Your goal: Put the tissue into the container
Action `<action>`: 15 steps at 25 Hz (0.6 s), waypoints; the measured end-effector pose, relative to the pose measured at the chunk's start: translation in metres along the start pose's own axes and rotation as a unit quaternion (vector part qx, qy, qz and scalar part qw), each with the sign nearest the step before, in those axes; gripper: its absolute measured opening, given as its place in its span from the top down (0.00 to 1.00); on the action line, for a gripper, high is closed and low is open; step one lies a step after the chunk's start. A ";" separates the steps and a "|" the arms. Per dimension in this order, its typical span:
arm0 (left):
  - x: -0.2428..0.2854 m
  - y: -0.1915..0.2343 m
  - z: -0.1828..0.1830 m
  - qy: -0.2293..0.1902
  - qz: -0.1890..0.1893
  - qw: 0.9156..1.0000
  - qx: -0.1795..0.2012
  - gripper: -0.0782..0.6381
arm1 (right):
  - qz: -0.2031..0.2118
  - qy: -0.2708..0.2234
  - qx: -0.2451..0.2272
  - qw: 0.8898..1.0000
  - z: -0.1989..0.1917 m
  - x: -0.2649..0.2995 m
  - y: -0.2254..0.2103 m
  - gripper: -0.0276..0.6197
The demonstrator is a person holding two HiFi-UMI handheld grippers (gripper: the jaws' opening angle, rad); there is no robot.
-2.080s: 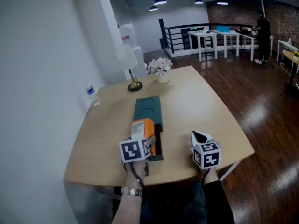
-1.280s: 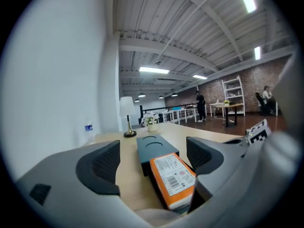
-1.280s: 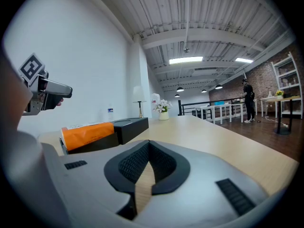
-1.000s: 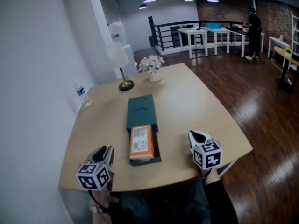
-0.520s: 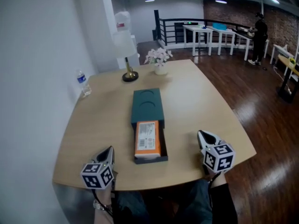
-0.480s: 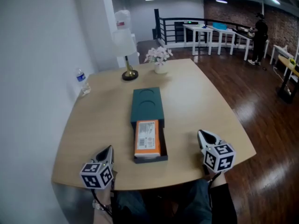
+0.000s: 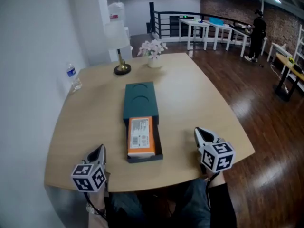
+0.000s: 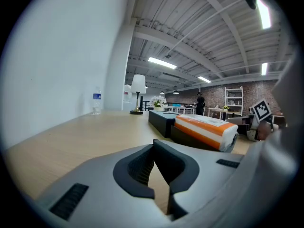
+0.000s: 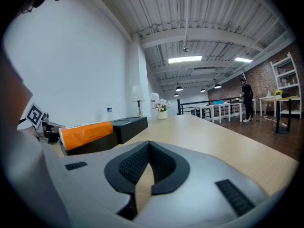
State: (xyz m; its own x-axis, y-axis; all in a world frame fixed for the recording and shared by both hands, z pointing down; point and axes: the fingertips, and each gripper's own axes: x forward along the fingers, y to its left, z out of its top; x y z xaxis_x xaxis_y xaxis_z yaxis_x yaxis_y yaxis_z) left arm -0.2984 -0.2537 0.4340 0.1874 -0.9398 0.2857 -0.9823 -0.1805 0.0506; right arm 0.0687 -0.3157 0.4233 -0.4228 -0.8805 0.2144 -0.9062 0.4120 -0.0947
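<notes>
A: Tissue status?
B: I see the tissue pack [image 7: 141,137] lying in the open tray of the container [image 7: 138,97]. My left gripper [image 7: 99,151] and right gripper [image 7: 199,133] are both closed, empty (one each side).

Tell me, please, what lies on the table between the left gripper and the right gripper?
Between the left gripper and the right gripper sits the dark container, the orange tissue pack lying in it, as the head view shows.

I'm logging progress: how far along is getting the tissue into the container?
Done: the tissue lies in the container's open tray. In hand: nothing; the left gripper and right gripper are shut and empty, apart from it. Left: perhaps only pushing the tray shut.
</notes>
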 end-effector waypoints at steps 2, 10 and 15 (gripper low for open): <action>0.000 -0.001 0.000 0.000 0.000 1.000 0.000 0.89 | 0.000 0.001 0.000 1.000 0.000 -0.001 0.000 0.95; 0.000 0.000 0.000 0.000 0.000 1.000 0.000 0.89 | 0.000 0.000 -0.001 1.000 -0.001 0.000 0.000 0.95; 0.000 -0.001 0.000 0.003 0.001 1.000 0.000 0.89 | -0.001 0.000 -0.001 1.000 0.001 -0.001 -0.001 0.95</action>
State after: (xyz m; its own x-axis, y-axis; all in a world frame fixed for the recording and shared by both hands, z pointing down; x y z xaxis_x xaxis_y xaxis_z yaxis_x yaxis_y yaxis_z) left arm -0.2975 -0.2534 0.4337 0.1849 -0.9388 0.2908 -0.9827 -0.1782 0.0496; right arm 0.0697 -0.3150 0.4221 -0.4216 -0.8811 0.2141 -0.9067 0.4113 -0.0932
